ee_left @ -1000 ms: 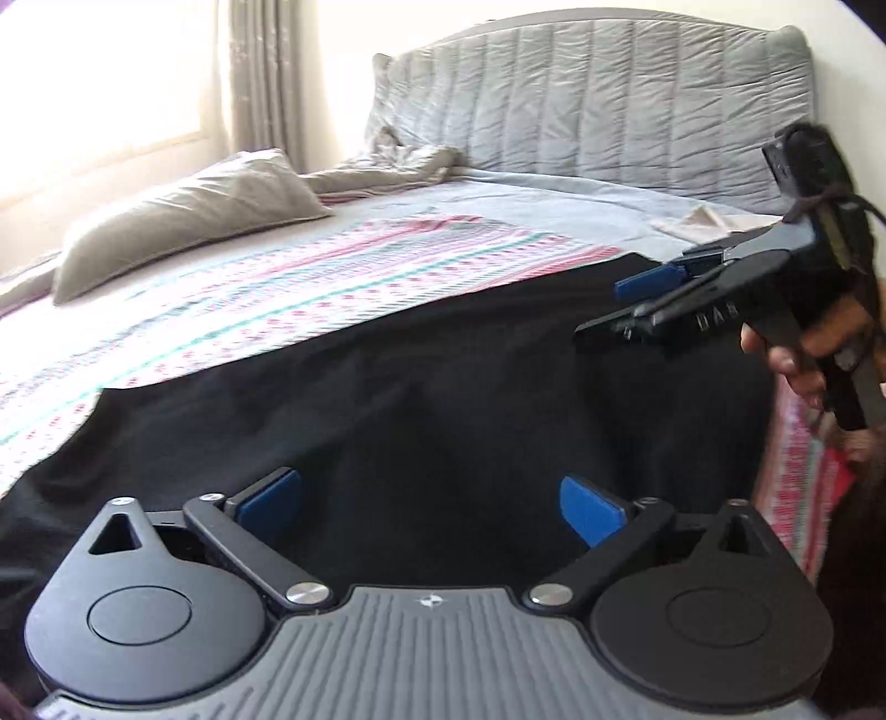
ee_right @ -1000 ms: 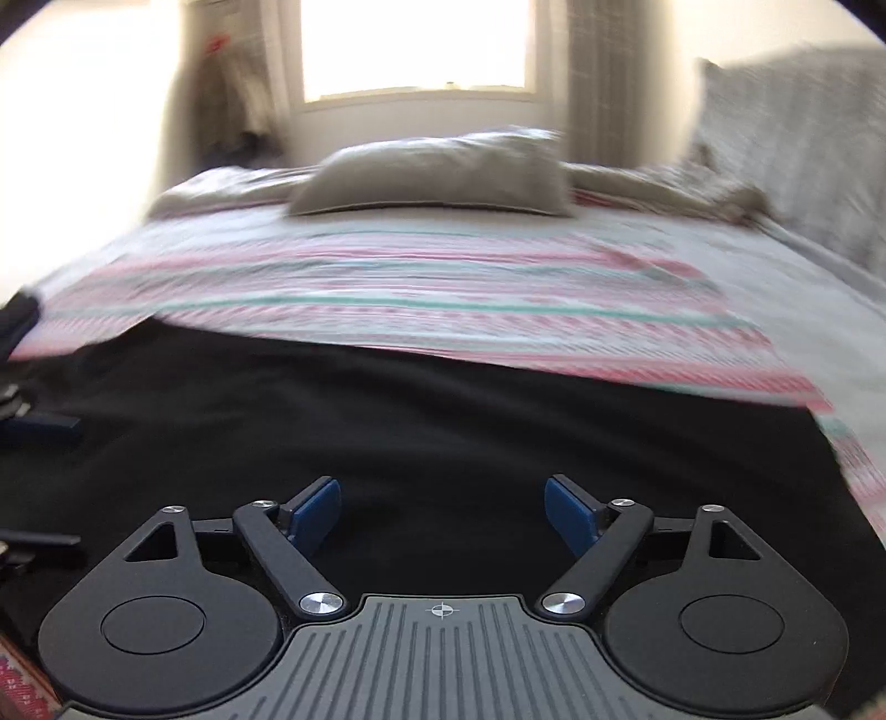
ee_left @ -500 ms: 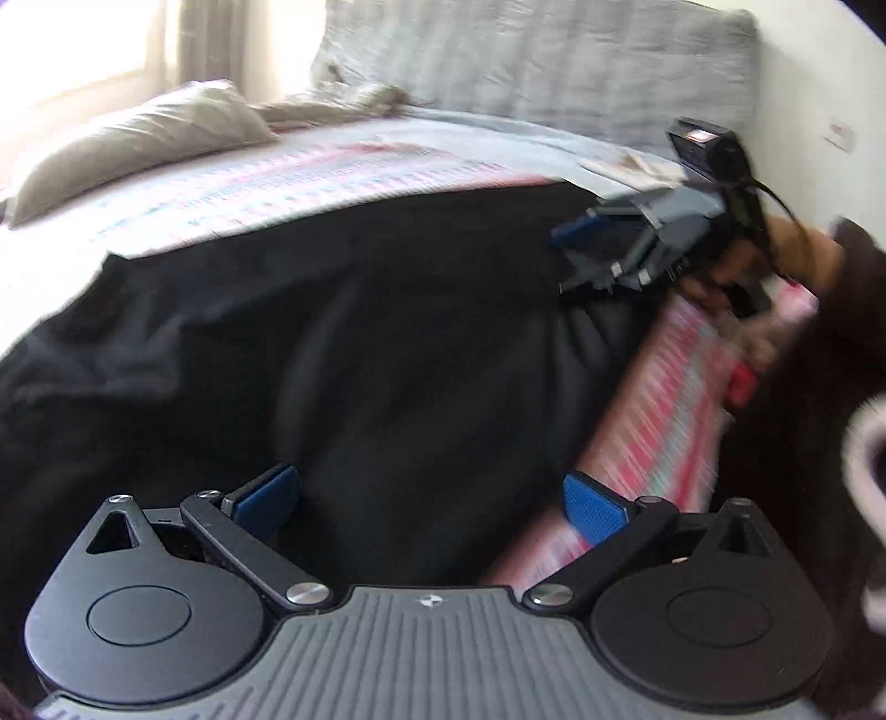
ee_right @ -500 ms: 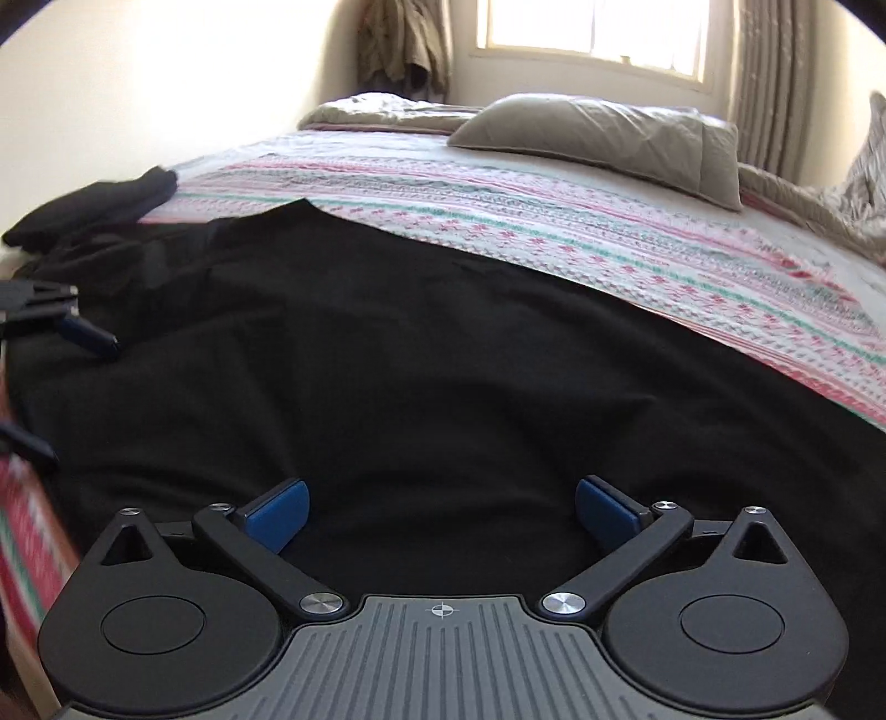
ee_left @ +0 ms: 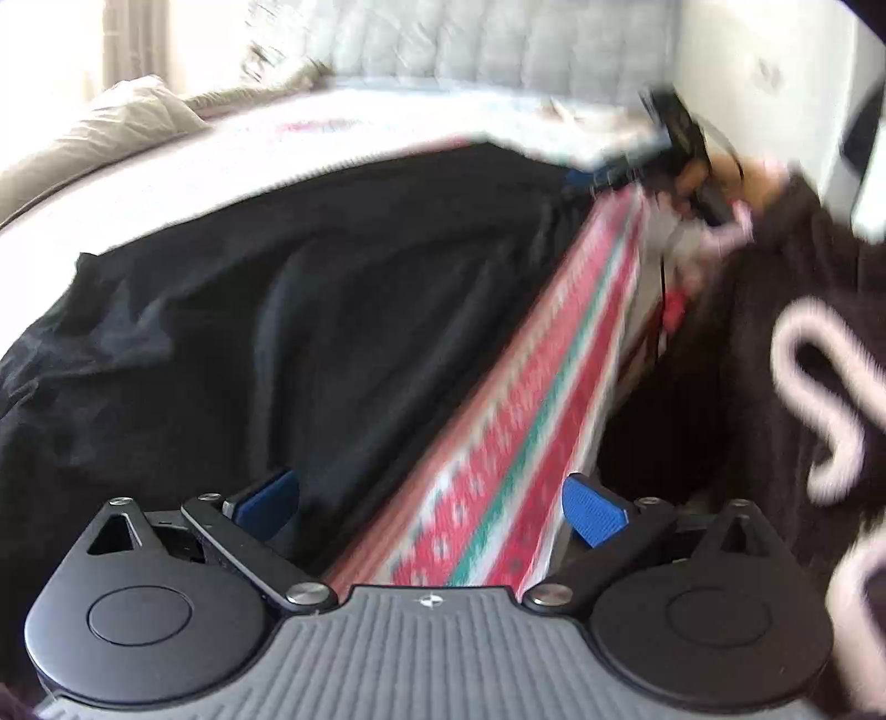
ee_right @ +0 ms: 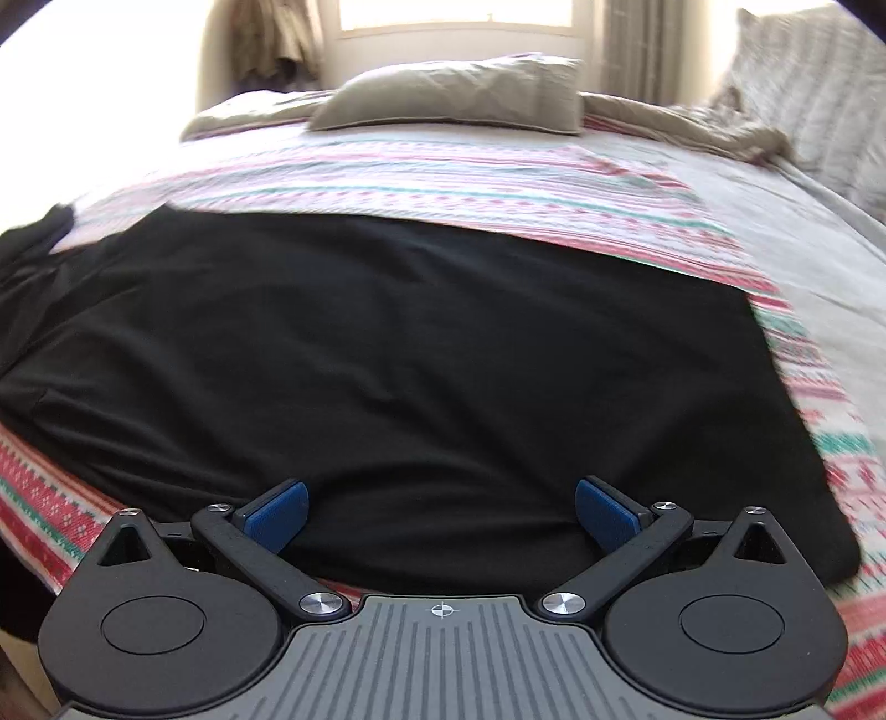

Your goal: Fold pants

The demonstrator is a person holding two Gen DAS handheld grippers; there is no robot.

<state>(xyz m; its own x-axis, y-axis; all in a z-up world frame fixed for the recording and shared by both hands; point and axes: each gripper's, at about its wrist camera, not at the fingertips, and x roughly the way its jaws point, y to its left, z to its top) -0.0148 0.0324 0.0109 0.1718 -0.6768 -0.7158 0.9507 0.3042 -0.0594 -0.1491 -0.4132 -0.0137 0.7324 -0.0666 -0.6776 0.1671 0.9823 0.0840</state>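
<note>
Black pants (ee_right: 421, 354) lie spread flat across the striped bedcover, reaching the near edge of the bed. My right gripper (ee_right: 440, 515) hangs open over the pants' near edge, nothing between its blue pads. In the left wrist view the pants (ee_left: 266, 332) fill the left half, somewhat rumpled. My left gripper (ee_left: 432, 507) is open over the bed's edge, where the pants meet the red patterned cover (ee_left: 498, 443), and holds nothing. Far off in that view, blurred, a hand holds the right gripper (ee_left: 603, 174) at the pants' far corner.
A grey pillow (ee_right: 454, 94) and a crumpled blanket (ee_right: 692, 124) lie at the head of the bed under a bright window. A padded grey headboard (ee_left: 498, 44) stands behind. The person's dark printed sleeve (ee_left: 803, 387) fills the right of the left wrist view.
Both grippers have drawn back toward the near edge of the bed. The left view has swung right, so the bed's side and the person's sleeve now show. Both stay open.
</note>
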